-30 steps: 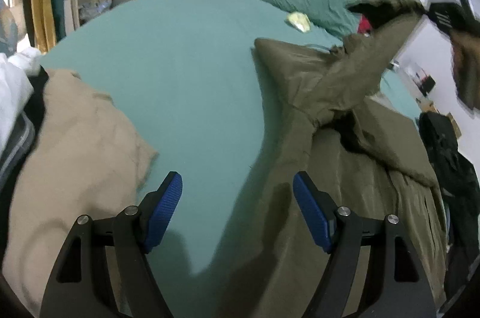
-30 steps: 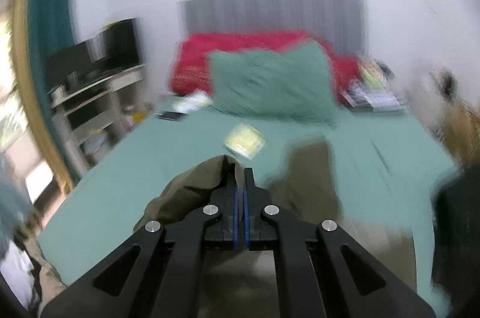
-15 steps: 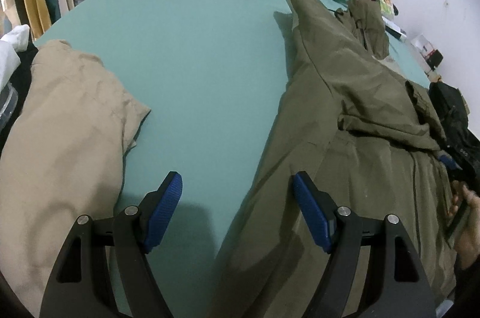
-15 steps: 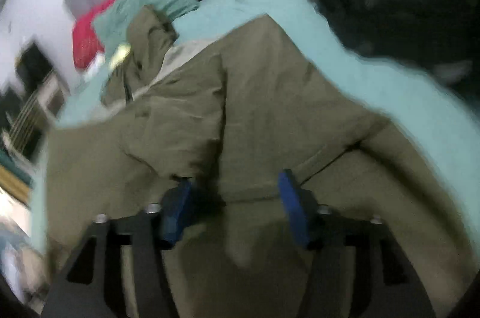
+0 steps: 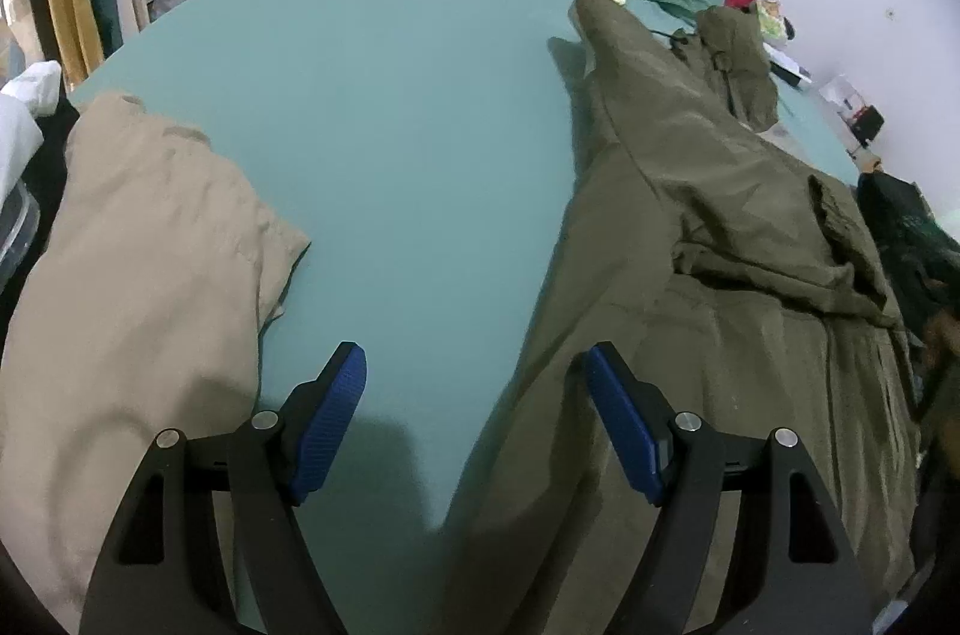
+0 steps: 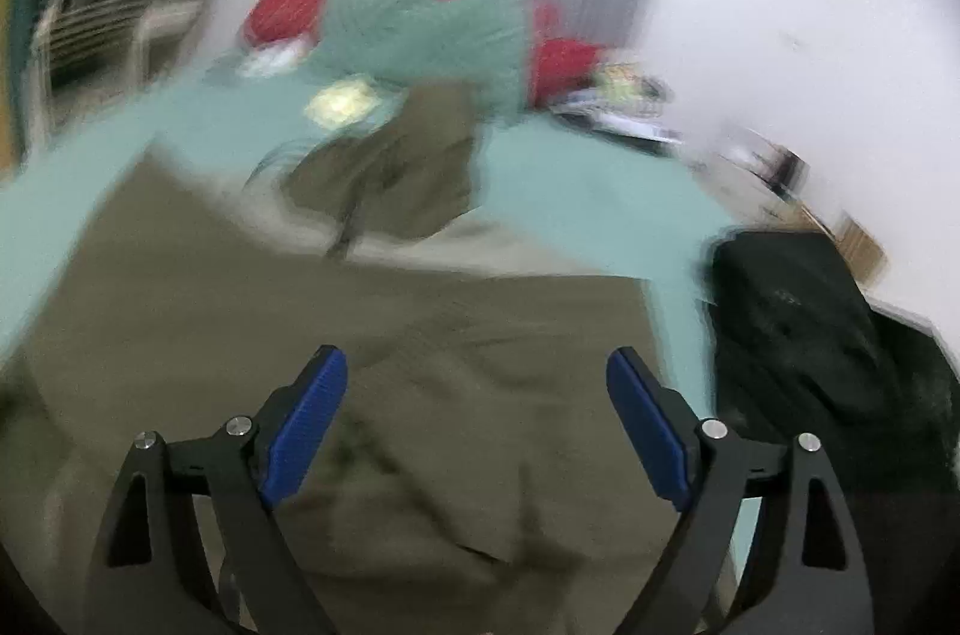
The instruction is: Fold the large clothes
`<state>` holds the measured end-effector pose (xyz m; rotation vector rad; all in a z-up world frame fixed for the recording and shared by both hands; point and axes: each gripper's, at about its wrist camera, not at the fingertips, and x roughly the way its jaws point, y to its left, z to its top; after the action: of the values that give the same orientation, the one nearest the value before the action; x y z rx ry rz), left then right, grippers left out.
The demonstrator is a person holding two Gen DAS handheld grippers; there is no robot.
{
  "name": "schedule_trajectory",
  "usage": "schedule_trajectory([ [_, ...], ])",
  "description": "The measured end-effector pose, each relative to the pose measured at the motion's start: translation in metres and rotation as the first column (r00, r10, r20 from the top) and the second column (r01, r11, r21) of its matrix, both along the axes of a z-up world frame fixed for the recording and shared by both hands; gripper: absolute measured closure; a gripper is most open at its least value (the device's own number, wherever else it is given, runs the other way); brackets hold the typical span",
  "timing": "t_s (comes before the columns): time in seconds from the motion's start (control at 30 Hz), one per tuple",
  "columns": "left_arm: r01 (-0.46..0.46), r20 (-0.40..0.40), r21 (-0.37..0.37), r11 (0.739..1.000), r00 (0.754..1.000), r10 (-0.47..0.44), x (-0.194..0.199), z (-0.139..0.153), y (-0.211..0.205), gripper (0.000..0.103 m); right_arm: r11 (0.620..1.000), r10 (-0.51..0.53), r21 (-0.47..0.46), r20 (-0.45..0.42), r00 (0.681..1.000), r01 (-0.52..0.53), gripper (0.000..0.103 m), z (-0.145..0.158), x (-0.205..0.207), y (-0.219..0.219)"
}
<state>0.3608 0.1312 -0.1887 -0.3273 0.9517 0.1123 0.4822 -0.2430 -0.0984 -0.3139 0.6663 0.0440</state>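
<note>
Sleeve (image 5: 624,53) dropped flat (right gripper (image 6: 477,425) agape)

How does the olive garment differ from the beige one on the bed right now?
The olive garment is dark green-brown and spread long toward the pillows; the beige garment is pale tan and lies bunched at the bed's near left corner. The olive one shows a folded-over sleeve, the beige none. Both lie on the teal sheet, ungripped.

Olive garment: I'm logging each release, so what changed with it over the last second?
The right gripper was clamped on a lifted part of the olive garment; its jaws have just been opening, nothing between them, and the garment now lies flat on the bed. The left gripper stayed open; the beige garment unmoved.
</note>
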Motion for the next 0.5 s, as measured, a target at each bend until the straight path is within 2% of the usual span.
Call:
schedule_trajectory([
  [0.07,0.003,0.006,-0.008,1.000,1.000,-0.003,0.001,0.002,-0.001,0.024,0.997,0.041,-0.054,-0.089,0.995,-0.046,0.015,-0.023,0.019,0.018],
  [0.13,0.014,0.010,0.000,1.000,1.000,-0.014,0.004,0.003,-0.003,0.024,0.993,0.000,-0.118,-0.180,0.984,-0.021,0.015,-0.050,0.040,0.021],
  [0.17,0.019,0.013,0.008,1.000,1.000,-0.019,0.005,0.004,-0.004,0.024,0.993,-0.018,-0.120,-0.214,0.977,-0.008,0.016,-0.058,0.048,0.016],
  [0.23,0.027,0.016,0.021,0.999,0.999,-0.027,0.006,0.004,-0.007,0.024,0.994,-0.062,-0.105,-0.206,0.977,0.041,0.020,-0.059,0.045,-0.004],
  [0.37,0.033,0.004,0.029,0.999,0.999,-0.033,0.008,0.000,-0.008,0.024,0.974,-0.225,-0.018,-0.143,0.964,0.225,0.022,-0.040,0.038,-0.074],
  [0.4,0.033,0.001,0.028,0.999,0.999,-0.033,0.009,-0.001,-0.008,0.024,0.955,-0.291,0.011,-0.126,0.948,0.295,0.022,-0.033,0.033,-0.101],
  [0.47,0.033,0.000,0.033,0.999,0.999,-0.033,0.008,-0.002,-0.009,0.024,0.920,-0.373,0.068,-0.156,0.914,0.387,0.022,-0.025,0.027,-0.140],
  [0.5,0.034,0.002,0.036,0.999,0.999,-0.034,0.008,-0.001,-0.009,0.024,0.893,-0.404,0.135,-0.181,0.897,0.430,0.022,-0.022,0.024,-0.165],
])
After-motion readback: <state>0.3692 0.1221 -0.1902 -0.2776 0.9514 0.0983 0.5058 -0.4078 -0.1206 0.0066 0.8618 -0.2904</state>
